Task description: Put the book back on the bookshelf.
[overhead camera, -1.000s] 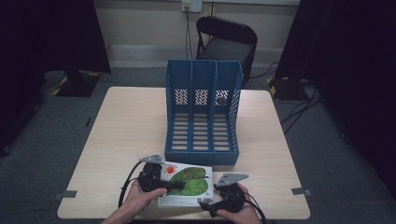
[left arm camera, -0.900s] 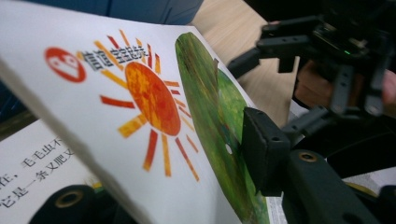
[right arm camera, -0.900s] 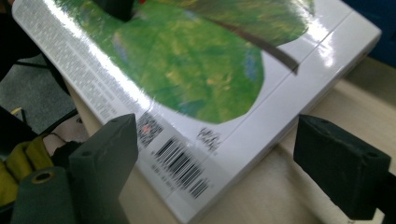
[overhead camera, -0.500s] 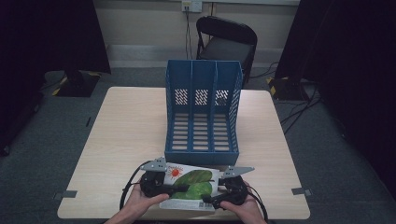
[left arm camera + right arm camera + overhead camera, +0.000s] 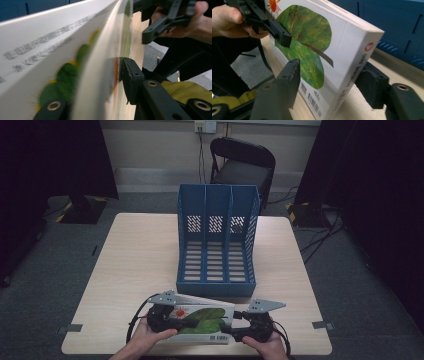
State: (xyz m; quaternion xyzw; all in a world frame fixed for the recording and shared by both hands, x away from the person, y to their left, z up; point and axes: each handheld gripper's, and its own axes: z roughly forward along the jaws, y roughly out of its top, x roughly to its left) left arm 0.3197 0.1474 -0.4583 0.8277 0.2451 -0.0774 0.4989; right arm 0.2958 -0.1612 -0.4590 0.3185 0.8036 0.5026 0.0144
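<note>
At the near edge of the pale wooden surface, a white hardcover picture book with a large green leaf and a small orange sun on its cover is held between the two hands, its far long edge tipped up and lying just in front of the blue plastic three-slot magazine file. The left hand-held gripper comes in from the book's left end; in the left gripper view its jaws are clenched on the book, one black pad pressed flat against the cover and the other behind the pages.

The right hand-held gripper sits at the book's right end. In the right gripper view its jaws straddle the spine corner of the book: the far jaw lies against the back beside the spine, while the near jaw stands close to the cover with a sliver of gap. These jaws have just been closing, with the book between them, and I cannot tell whether they press on it yet. The same view shows the left hand-held gripper over the leaf. A dark folding chair stands on the floor beyond the surface.
</note>
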